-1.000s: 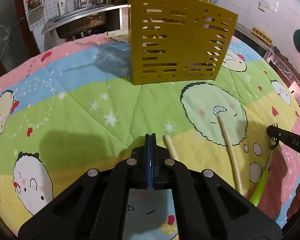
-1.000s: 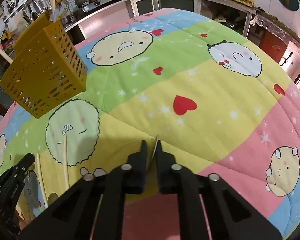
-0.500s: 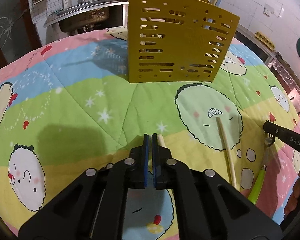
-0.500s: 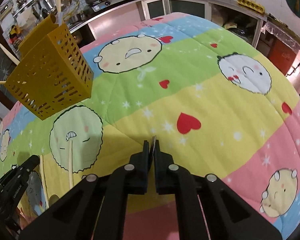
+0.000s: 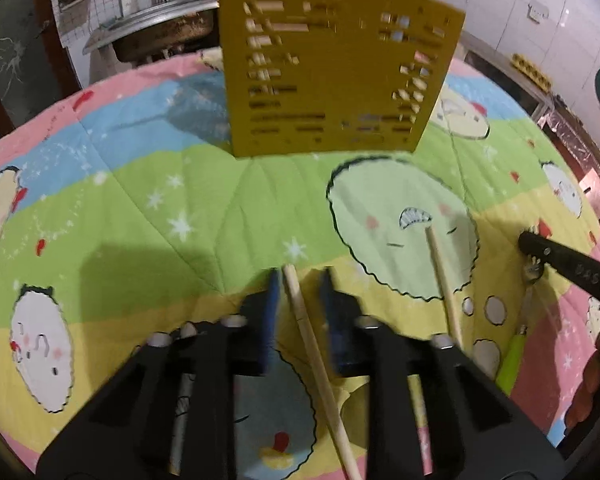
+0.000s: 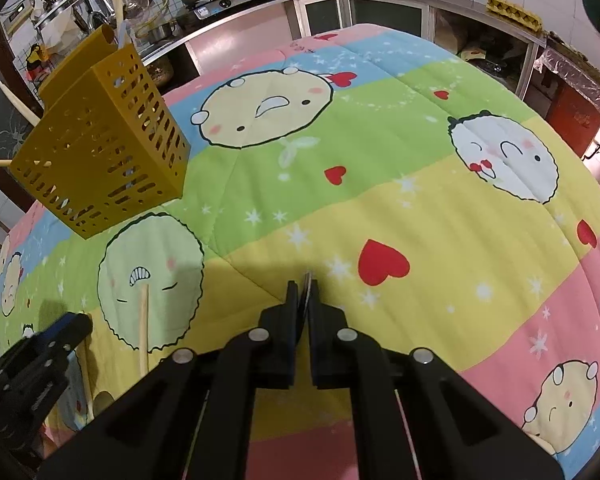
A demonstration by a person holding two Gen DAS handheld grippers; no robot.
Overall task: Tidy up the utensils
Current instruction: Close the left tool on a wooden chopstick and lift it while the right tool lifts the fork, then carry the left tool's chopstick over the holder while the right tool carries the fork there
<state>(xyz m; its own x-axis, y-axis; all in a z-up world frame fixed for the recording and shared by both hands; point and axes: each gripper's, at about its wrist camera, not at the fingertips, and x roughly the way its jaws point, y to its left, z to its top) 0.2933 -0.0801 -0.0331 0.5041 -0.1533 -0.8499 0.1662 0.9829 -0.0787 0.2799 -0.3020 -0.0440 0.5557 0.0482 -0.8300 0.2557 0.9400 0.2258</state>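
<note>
Chopstick (image 5: 300, 308) between parted left gripper (image 5: 299, 280) fingers — right gripper (image 6: 307, 285) pinching fork (image 5: 534, 270).

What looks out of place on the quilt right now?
Two chopsticks lie loose on the quilt, pointing different ways rather than paired, and a green-handled fork lies beside them. The yellow holder already has sticks in it. Nothing looks spilled or broken.
</note>
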